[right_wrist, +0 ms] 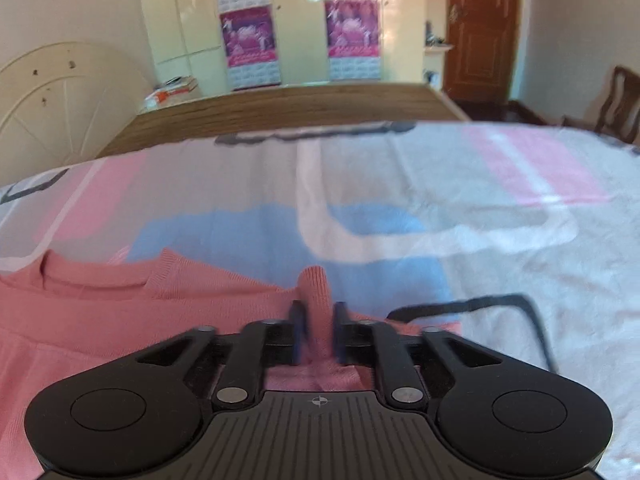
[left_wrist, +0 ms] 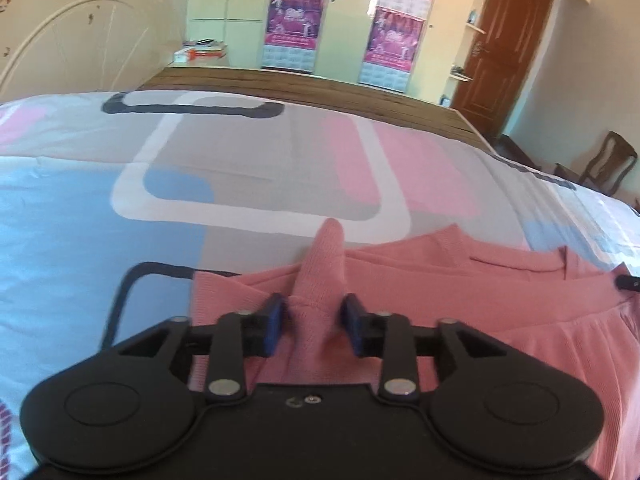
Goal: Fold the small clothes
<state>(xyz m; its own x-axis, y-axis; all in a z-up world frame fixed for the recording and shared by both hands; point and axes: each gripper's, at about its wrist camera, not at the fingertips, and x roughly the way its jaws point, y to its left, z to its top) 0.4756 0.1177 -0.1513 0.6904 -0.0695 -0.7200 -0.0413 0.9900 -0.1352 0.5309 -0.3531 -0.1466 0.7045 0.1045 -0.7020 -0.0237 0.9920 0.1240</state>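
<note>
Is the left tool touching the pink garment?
Apart. In the left wrist view a raised fold of the pink garment stands between the left tool's blue pads, with visible gaps on both sides.

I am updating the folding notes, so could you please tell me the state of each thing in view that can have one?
Pink top: lying on the bedspread, partly folded, two pinched ridges standing up.
Left gripper: open, a ridge between its fingers.
Right gripper: blurred, around the other ridge; grip unclear.
Door: closed.

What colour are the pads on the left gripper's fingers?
Blue pads, clearest in the left wrist view.
</note>
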